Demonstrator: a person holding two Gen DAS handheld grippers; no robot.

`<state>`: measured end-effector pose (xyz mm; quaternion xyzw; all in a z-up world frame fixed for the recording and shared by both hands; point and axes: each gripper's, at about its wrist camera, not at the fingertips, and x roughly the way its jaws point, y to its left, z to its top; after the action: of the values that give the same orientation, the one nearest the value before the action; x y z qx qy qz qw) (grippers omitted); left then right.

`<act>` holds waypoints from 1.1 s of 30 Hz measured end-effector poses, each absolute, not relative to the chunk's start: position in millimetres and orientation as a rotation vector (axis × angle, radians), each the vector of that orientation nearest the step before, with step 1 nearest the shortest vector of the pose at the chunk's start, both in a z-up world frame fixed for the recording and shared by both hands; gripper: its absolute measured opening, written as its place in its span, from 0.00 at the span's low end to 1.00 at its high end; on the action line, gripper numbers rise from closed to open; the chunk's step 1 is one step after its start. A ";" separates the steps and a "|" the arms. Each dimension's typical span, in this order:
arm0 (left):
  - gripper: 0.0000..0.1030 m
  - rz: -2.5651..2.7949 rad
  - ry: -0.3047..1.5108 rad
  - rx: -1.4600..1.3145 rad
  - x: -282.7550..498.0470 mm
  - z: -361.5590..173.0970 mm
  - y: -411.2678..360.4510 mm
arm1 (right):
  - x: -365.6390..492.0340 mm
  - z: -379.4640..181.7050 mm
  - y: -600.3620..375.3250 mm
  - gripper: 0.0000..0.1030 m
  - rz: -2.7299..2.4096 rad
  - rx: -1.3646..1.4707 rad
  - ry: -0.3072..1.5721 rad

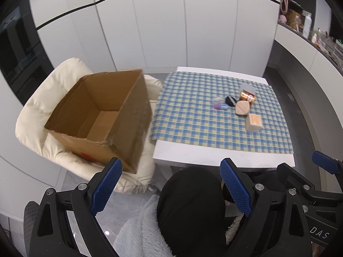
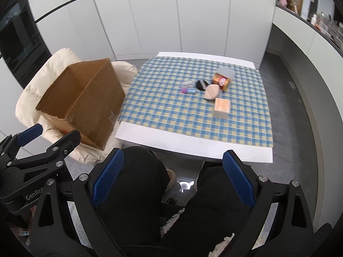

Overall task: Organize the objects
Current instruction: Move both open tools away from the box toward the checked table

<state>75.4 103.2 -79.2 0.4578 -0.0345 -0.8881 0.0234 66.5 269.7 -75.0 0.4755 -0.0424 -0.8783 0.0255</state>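
Observation:
Several small objects lie clustered on a blue-and-yellow checked cloth [image 1: 193, 111] [image 2: 171, 107]: a peach square box [image 1: 254, 122] [image 2: 222, 107], a beige round puff [image 1: 242, 107] [image 2: 211, 92], a black round puff [image 1: 230, 100] [image 2: 202, 84], an orange jar [image 2: 220, 81] and small pink-and-blue bits [image 1: 220, 106] [image 2: 188, 90]. An open, empty cardboard box [image 1: 100, 115] [image 2: 81, 100] rests on a cream cushioned chair [image 1: 36, 111] to the left. My left gripper [image 1: 169, 186] and right gripper [image 2: 173, 177] both stand open with nothing between the fingers, held low over a person's black-clad knees, short of the table.
The white table [image 1: 214, 157] [image 2: 193, 147] stands before white cabinet doors. A counter at the right [image 2: 310, 21] carries bottles and clutter. Grey floor runs along the table's right side. A pale fleece fabric [image 1: 137, 231] lies below the left gripper.

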 end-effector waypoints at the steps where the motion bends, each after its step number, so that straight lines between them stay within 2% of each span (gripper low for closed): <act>1: 0.90 -2.755 -0.116 1.422 73.6 -79.8 107.6 | 66.9 -75.4 272.9 0.93 -2.721 1.475 -0.137; 17: 0.90 -2.805 -0.175 1.440 58.4 -79.9 144.6 | 72.4 -78.7 312.5 0.93 -2.794 1.503 -0.233; 33: 0.90 -2.829 -0.129 1.462 14.3 -91.6 166.2 | 36.3 -92.4 337.1 0.93 -2.886 1.543 -0.191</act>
<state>14.3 166.2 -91.6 0.4585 -0.0404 -0.8875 -0.0226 36.3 337.1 -92.4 0.4697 -0.0582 -0.8782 -0.0682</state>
